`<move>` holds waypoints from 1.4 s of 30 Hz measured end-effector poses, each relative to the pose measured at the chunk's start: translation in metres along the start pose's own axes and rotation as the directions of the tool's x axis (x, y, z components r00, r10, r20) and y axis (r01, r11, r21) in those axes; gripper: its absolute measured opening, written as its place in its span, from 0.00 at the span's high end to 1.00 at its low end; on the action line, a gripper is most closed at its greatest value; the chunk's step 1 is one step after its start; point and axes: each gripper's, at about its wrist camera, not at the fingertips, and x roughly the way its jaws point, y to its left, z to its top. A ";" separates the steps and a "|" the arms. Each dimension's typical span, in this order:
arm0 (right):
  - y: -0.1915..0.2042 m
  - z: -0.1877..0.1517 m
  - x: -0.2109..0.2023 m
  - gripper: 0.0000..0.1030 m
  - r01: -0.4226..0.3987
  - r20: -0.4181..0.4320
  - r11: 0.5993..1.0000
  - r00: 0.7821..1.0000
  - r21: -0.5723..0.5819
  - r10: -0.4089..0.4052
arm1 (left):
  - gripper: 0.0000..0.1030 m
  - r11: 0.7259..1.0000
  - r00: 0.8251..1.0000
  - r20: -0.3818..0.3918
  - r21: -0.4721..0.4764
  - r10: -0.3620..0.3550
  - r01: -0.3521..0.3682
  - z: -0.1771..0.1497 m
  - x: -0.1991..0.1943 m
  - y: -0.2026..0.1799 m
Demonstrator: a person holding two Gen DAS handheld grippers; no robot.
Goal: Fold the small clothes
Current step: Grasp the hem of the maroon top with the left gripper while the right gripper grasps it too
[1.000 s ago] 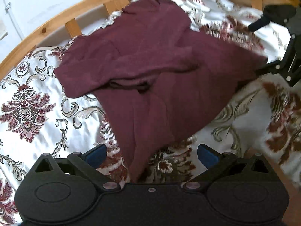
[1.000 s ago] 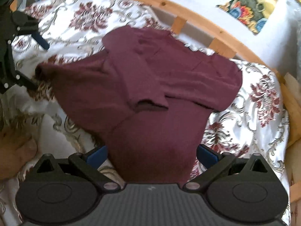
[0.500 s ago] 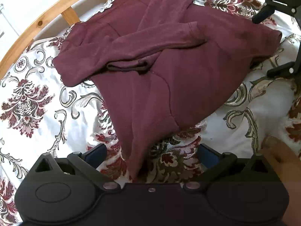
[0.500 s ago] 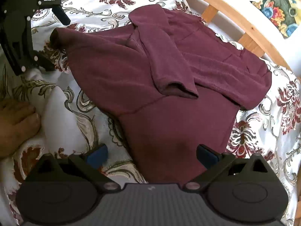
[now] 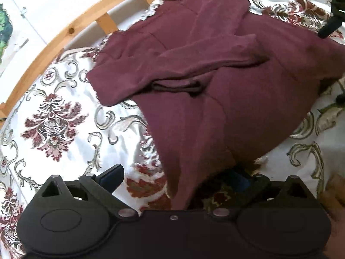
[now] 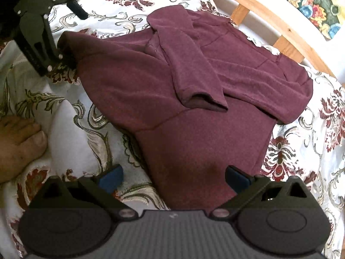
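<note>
A maroon long-sleeved sweater (image 5: 215,82) (image 6: 194,90) lies on a floral bedspread (image 5: 54,125) with both sleeves folded across its chest. My left gripper (image 5: 174,176) is open at one bottom hem corner. Fabric drapes between the jaws and shades the right blue pad (image 5: 237,178). My right gripper (image 6: 172,178) is open at the other hem corner, with the hem lying between its blue pads (image 6: 111,177). In the right wrist view the left gripper (image 6: 64,36) shows at upper left, fingers spread around its corner. In the left wrist view the right gripper's fingers (image 5: 330,26) show at the far right.
A curved wooden bed rail (image 5: 71,30) (image 6: 280,28) runs behind the sweater, with a white wall beyond. Part of a person's hand or foot (image 6: 19,144) rests on the bedspread left of my right gripper. A colourful cloth (image 6: 319,6) hangs at upper right.
Both grippers have moved in lower and closer to the sweater's bottom hem, so the hem corners now lie between the open jaws. The sweater has settled flatter on the bed.
</note>
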 end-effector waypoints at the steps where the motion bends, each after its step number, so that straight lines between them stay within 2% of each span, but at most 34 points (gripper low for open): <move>1: 0.002 0.000 0.000 0.00 0.007 0.002 1.000 1.000 -0.011 -0.007 | 0.05 1.000 1.000 0.007 0.003 0.003 -0.003 0.000 -0.001 0.001; 5: 0.009 0.000 -0.001 0.00 0.033 0.010 0.998 0.999 -0.049 -0.032 | 0.06 0.999 0.999 0.042 0.032 0.007 -0.008 0.001 -0.008 -0.002; 9: 0.008 0.001 0.000 0.00 0.031 0.005 0.999 1.000 -0.039 -0.030 | 0.06 0.997 0.998 0.059 0.071 -0.010 0.005 -0.004 -0.011 -0.007; 13: 0.007 0.001 0.000 0.00 0.026 0.003 0.999 1.000 -0.031 -0.026 | 0.07 0.992 0.998 0.055 0.124 0.024 -0.030 -0.010 -0.008 -0.015; 16: 0.007 0.001 0.000 0.00 0.028 0.003 0.999 1.000 -0.033 -0.028 | 0.12 0.989 0.997 0.063 0.137 0.046 -0.054 -0.009 -0.007 -0.015; 19: 0.007 0.001 0.000 0.00 0.028 0.003 0.999 1.000 -0.032 -0.028 | 0.27 0.982 0.994 0.070 0.164 0.084 -0.094 -0.007 -0.006 -0.015; 21: 0.007 0.001 0.000 0.00 0.028 0.003 0.999 1.000 -0.029 -0.028 | 0.48 0.979 0.992 0.080 0.174 0.092 -0.105 -0.004 -0.007 -0.011; 22: 0.007 0.001 0.000 0.00 0.028 0.003 0.999 1.000 -0.026 -0.028 | 0.52 0.980 0.992 0.088 0.171 0.090 -0.104 -0.003 -0.009 -0.008; 24: 0.007 0.001 -0.001 0.00 0.036 0.006 0.999 0.999 -0.025 -0.036 | 0.70 0.985 0.990 0.115 0.145 0.078 -0.094 0.001 -0.015 0.000; 25: 0.007 0.001 -0.001 0.00 0.041 0.007 0.999 0.999 -0.026 -0.041 | 0.75 0.988 0.989 0.130 0.130 0.067 -0.084 0.004 -0.018 0.004; 26: 0.007 0.001 -0.002 0.00 0.047 0.010 0.999 0.999 -0.027 -0.047 | 0.86 0.991 0.988 0.144 0.116 0.056 -0.073 0.007 -0.020 0.007; 27: 0.008 0.001 -0.003 0.00 0.052 0.012 0.998 0.999 -0.029 -0.051 | 0.89 0.994 0.986 0.157 0.093 0.049 -0.064 0.011 -0.024 0.012; 32: 0.012 0.002 -0.004 0.00 0.058 0.040 0.997 0.998 -0.050 -0.056 | 0.94 1.000 0.981 0.191 -0.024 0.016 -0.012 0.037 -0.031 0.033; 38: 0.019 0.003 -0.001 0.01 0.088 0.058 0.993 0.995 -0.075 -0.084 | 0.94 0.996 0.974 0.228 -0.086 0.004 0.016 0.068 -0.040 0.047; 40: 0.019 0.003 -0.001 0.06 0.116 0.069 0.990 0.991 -0.075 -0.111 | 0.95 0.995 0.971 0.238 -0.096 0.005 0.018 0.072 -0.044 0.048; 42: 0.017 0.004 -0.002 0.16 0.146 0.078 0.987 0.987 -0.061 -0.141 | 0.95 0.995 0.969 0.248 -0.101 0.008 0.017 0.075 -0.047 0.050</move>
